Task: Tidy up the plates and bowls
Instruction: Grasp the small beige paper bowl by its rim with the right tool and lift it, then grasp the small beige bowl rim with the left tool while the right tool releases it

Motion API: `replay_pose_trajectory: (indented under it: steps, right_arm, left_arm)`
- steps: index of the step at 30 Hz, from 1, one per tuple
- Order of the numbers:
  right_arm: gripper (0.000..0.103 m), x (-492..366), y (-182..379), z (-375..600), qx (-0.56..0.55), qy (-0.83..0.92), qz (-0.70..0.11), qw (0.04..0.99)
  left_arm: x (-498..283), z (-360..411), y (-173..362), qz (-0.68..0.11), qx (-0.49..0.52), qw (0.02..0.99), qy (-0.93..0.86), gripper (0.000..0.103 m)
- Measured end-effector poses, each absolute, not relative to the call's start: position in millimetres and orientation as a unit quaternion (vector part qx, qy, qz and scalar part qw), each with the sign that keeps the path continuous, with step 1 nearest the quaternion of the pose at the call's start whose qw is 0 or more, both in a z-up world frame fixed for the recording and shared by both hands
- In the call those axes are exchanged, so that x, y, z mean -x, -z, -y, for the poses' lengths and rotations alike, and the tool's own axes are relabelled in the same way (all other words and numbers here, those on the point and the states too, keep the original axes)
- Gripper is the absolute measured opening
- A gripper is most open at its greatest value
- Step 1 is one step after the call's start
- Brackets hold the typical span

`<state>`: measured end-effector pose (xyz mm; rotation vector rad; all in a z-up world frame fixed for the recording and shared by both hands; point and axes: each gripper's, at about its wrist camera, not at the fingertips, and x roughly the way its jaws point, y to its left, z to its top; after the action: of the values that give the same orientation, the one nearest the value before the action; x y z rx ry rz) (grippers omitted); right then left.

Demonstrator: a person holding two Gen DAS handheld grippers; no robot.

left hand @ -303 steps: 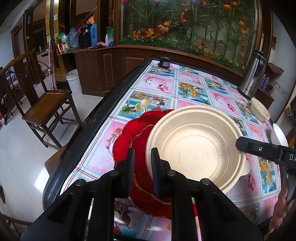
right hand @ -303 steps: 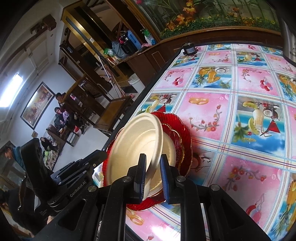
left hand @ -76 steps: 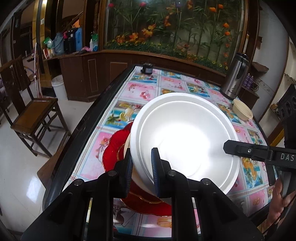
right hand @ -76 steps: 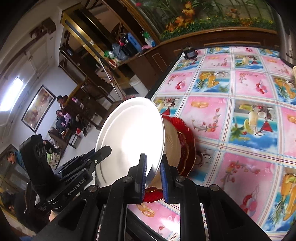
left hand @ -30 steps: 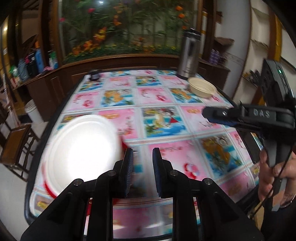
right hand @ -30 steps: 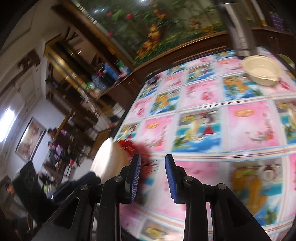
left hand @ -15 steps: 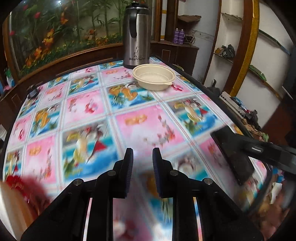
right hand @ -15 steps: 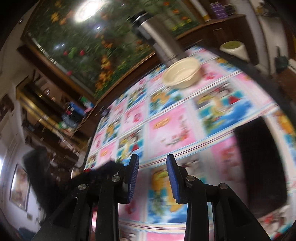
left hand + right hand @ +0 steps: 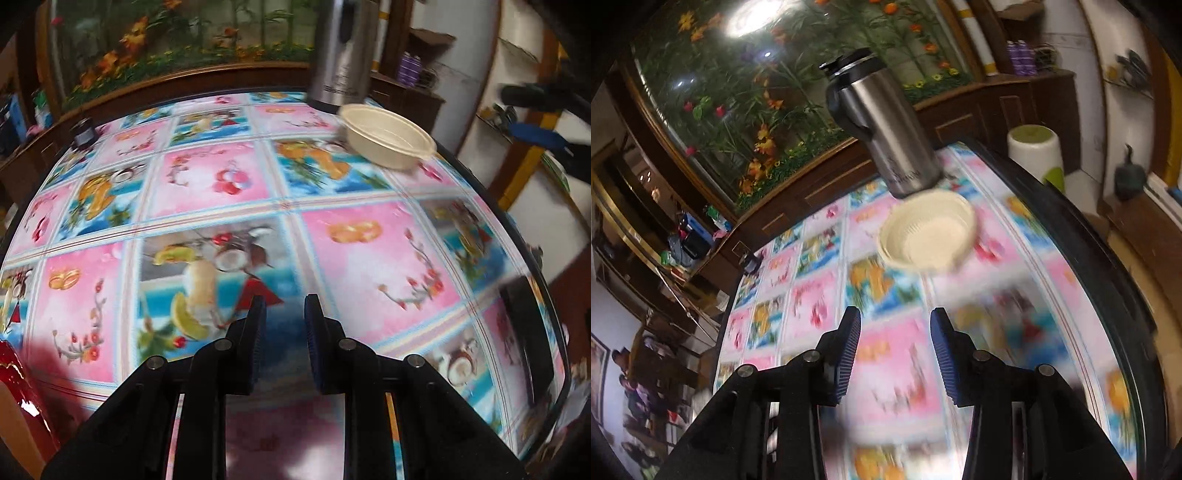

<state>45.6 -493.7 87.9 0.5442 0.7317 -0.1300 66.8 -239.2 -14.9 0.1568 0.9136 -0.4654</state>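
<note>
A cream bowl [image 9: 388, 136] stands upright near the far right corner of the table, next to a steel flask [image 9: 341, 51]; it also shows in the right wrist view [image 9: 927, 232], ahead of the fingers. My left gripper [image 9: 283, 343] is open a little and empty, low over the tablecloth. My right gripper [image 9: 894, 354] is open wider and empty, above the table and pointed toward the bowl. The red plate's rim [image 9: 18, 387] shows at the bottom left edge of the left wrist view. The other gripper [image 9: 543, 122] appears blurred at the upper right there.
The table has a pink and blue fruit-pattern cloth [image 9: 207, 184] and a dark rim [image 9: 1082, 236]. The steel flask [image 9: 886, 129] stands right behind the bowl. A small dark jar [image 9: 83, 134] sits at the far left edge. A white and green bin [image 9: 1034, 155] stands beyond the table.
Both grippers have swung right, away from the stacked plates, toward the cream bowl. The right gripper has opened wider. The stack has left view except the red rim.
</note>
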Motion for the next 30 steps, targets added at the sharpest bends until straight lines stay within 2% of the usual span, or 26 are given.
replay_pose_trajectory:
  steps: [2,8,15,20,26,28,30]
  right_arm:
    - [0.042,-89,-84,491,-0.245,0.063,-0.374,0.892]
    - [0.042,-181,-36,507,-0.290,0.046,-0.409,0.864]
    - [0.042,-223,8,520,-0.341,0.012,-0.444,0.828]
    - [0.043,-203,11,490,-0.311,-0.044,-0.488,0.814]
    - [0.047,-120,10,430,-0.219,-0.103,-0.567,0.787]
    - [0.047,-84,3,417,-0.185,-0.102,-0.570,0.794]
    - [0.047,-45,-19,415,-0.169,-0.092,-0.529,0.826]
  left_arm:
    - [-72,235,16,-0.438,-0.071,0.871,0.212,0.018]
    - [-82,230,19,-0.448,-0.058,0.869,0.204,0.018]
    - [-86,223,15,-0.449,-0.045,0.870,0.200,0.018]
    - [-88,220,14,-0.450,-0.040,0.869,0.200,0.018]
    - [-90,211,9,-0.449,-0.019,0.871,0.197,0.018]
    - [-88,208,5,-0.451,-0.012,0.869,0.203,0.018]
    - [-86,206,1,-0.453,-0.001,0.865,0.216,0.018]
